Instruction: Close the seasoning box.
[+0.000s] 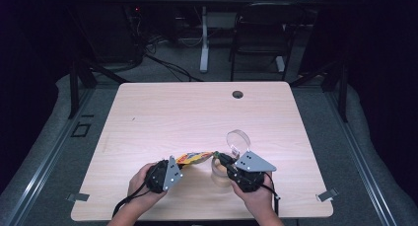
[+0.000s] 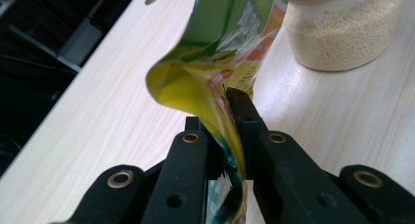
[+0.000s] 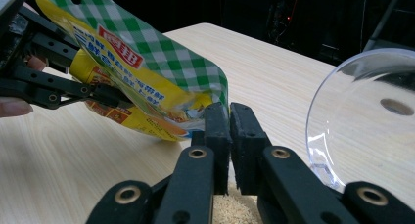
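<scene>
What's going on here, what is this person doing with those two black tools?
A person at a wooden table holds a pair of tongs in each hand. The left tongs are clamped on one end of a green-and-yellow packet. The right tongs are closed at the packet's other end; whether they grip it is unclear. Right beside it stands a clear jar of pale grains, its round lid tipped open.

Left hand-held gripper [image 1: 185,162]: black body, grey 3-cornered plate on top w/ small dark holes, black cable trailing back toward bench edge. Right hand-held gripper [image 1: 219,158]: same build, grey plate, black cable. Close up, jaws matte black, blocky, squared tips, brass-ringed pivot holes along linkage arms. Both forearms bare, no sleeves seen.
</scene>
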